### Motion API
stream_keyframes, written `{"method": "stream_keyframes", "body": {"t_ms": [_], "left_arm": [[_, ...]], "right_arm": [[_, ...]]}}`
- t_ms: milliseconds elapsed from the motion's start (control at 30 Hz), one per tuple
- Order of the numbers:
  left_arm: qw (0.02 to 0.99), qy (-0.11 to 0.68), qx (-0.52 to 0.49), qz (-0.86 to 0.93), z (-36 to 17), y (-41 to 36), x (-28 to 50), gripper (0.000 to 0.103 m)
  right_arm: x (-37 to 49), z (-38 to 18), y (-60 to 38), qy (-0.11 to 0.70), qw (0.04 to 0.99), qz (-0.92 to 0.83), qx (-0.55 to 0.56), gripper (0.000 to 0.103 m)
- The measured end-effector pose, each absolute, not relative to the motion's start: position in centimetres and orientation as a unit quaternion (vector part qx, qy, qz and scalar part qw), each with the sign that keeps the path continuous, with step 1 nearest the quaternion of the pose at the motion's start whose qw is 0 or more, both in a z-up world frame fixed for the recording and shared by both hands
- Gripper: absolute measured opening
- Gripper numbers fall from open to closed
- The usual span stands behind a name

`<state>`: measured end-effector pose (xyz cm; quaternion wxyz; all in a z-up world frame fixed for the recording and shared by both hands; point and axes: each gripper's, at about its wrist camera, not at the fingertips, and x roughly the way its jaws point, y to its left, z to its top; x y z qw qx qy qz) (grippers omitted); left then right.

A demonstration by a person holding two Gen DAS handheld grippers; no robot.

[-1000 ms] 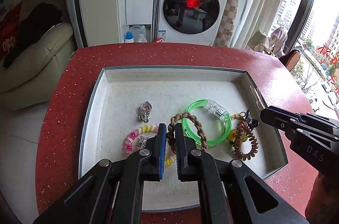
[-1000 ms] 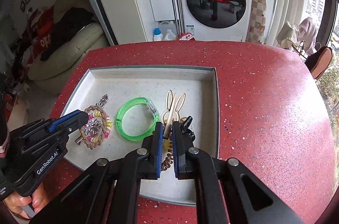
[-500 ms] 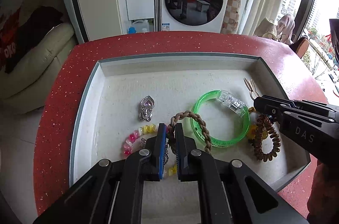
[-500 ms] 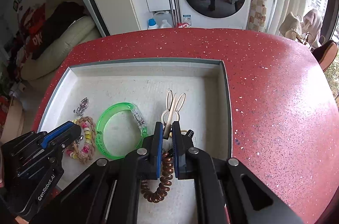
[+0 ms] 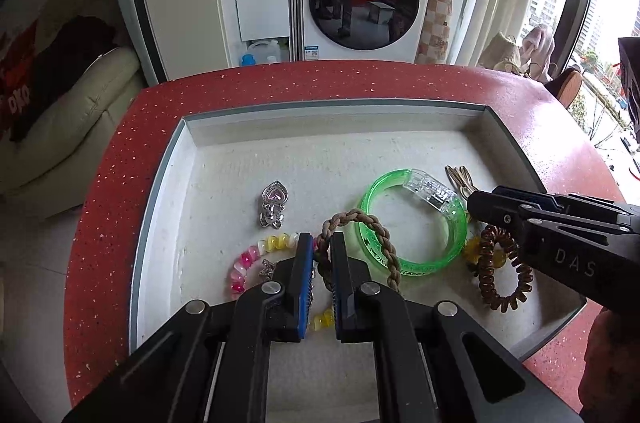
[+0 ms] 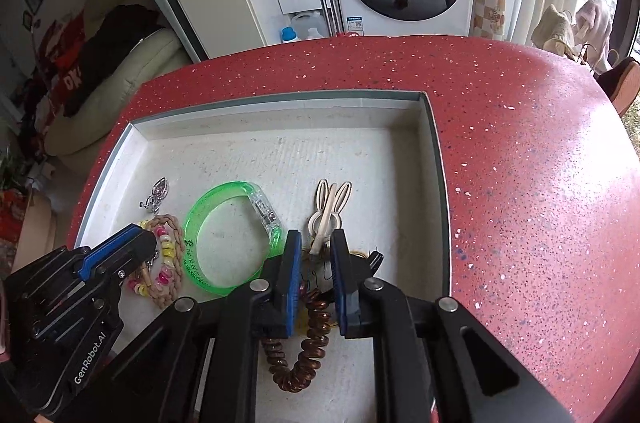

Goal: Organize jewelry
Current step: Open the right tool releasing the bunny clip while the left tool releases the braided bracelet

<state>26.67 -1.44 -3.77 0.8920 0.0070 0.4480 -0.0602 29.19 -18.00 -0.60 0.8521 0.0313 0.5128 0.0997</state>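
On the red desk [image 6: 520, 151], one tray [image 5: 160, 191] holds six pieces. Our left tongs [image 5: 320, 247] clamp the braided band [image 5: 360, 223]; our right tongs [image 6: 316, 243] are opening around the rabbit clip [image 6: 332, 199], above one coil tie [image 6: 304, 351].

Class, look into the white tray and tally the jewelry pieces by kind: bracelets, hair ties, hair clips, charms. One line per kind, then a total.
Bracelets: 3, the green bangle, the braided cord bracelet, the bead bracelet
Hair ties: 1, the brown spiral hair tie
Hair clips: 1, the bunny-ear clip
Charms: 1, the silver heart charm
Total: 6
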Motion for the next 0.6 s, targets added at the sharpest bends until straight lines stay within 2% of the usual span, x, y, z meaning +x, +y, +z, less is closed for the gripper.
{"method": "stream_keyframes", "body": {"t_ms": [33, 100, 600], "left_arm": [[0.892, 0.448, 0.006, -0.06, -3.7, -1.4, 26.6, 0.027], [0.893, 0.447, 0.004, -0.059, -3.6, -1.3, 26.5, 0.027], [0.91, 0.412, -0.001, -0.033, -1.3, 0.2, 24.7, 0.027]], "right_arm": [[29.2, -0.4, -18.1, 0.509, 0.854, 0.101, 0.033, 0.042], [28.8, 0.1, -18.2, 0.499, 0.86, 0.102, 0.036, 0.051], [24.7, 3.3, -19.2, 0.469, 0.875, 0.098, 0.064, 0.057]]}}
